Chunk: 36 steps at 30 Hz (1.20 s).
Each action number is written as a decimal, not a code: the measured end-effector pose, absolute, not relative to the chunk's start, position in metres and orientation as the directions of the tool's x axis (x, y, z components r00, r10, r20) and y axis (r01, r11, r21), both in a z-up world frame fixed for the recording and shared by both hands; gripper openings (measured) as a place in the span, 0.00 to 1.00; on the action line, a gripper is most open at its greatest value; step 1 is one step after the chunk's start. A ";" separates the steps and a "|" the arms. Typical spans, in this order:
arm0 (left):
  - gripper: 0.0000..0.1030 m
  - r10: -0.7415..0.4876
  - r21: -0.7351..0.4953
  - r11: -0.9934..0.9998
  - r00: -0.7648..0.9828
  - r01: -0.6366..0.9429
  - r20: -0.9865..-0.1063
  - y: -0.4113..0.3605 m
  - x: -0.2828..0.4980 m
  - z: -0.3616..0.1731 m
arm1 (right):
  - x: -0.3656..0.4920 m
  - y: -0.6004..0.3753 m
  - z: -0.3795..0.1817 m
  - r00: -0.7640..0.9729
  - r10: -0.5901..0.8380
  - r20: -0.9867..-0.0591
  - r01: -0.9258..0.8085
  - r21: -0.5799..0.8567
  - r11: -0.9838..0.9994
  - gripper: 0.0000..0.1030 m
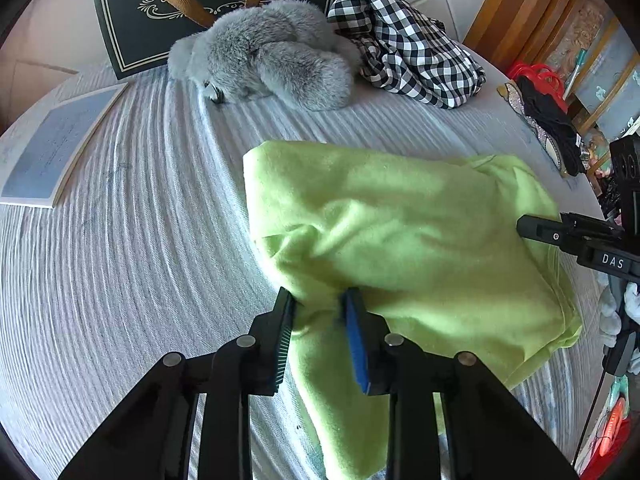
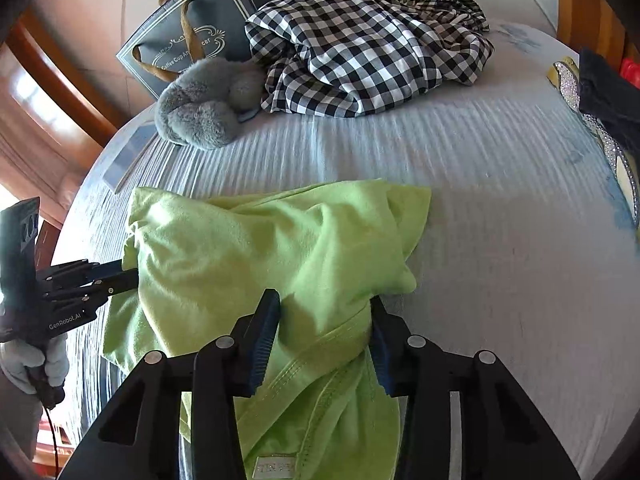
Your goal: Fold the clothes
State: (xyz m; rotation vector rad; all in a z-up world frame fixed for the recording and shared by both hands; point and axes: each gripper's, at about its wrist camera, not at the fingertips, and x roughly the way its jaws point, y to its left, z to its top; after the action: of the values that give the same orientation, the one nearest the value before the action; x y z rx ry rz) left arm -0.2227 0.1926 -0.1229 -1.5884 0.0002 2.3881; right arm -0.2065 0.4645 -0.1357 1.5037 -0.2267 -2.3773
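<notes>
Folding under way on the bed (image 2: 500, 216); green garment (image 1: 400, 232) lying bunched near the front edge of the striped cover, partly doubled over, its stitched collar band and label hanging toward the right wrist camera; left gripper (image 1: 318, 300) pinching a gathered ridge of the green cloth at its near left side, fingers (image 1: 286, 320) drawn in on the fabric with cloth filling the gap; right gripper (image 2: 326, 316) closing on the neckline end, fingers (image 2: 262, 334) standing fairly wide yet with the bunched collar wedged between both pads, so seemingly gripping rather than merely straddling; each gripper also showing in the other's view at the opposite side of the garment.

Judging the step as mid-fold: both ends held, fabric slack and rumpled, no clean crease yet. Next move probably calling for lifting and drawing the two ends apart to take out the wrinkles, then laying one half squarely over the other; keeping both pinches firm, since the collar bunch could slip.

Resting well behind, untouched: checked garment (image 2: 360, 52), grey fluffy item (image 1: 272, 56), dark gift bag (image 1: 160, 12), booklet (image 1: 56, 148).
</notes>
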 end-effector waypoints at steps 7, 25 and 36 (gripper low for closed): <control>0.20 0.243 -0.160 -0.954 -0.339 -0.255 -0.909 0.208 -0.215 -0.128 | -0.200 0.448 -0.136 -0.374 -0.340 -0.863 0.223 0.272 -0.936 0.37; 0.07 0.287 -0.182 -0.946 -0.432 -0.269 -0.855 0.203 -0.182 -0.093 | -0.189 0.454 -0.114 -0.454 -0.351 -0.819 0.189 0.296 -0.936 0.16; 0.07 0.404 -0.156 -0.869 -0.489 -0.470 -0.773 0.252 -0.158 0.002 | -0.127 0.512 -0.021 -0.687 -0.236 -0.687 0.077 0.254 -0.964 0.16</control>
State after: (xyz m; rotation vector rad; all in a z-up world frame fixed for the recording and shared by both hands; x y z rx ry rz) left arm -0.1582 0.2525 0.0021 -1.1886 0.1031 2.3430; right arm -0.1272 0.5116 -0.0208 1.1503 -0.3065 -2.7205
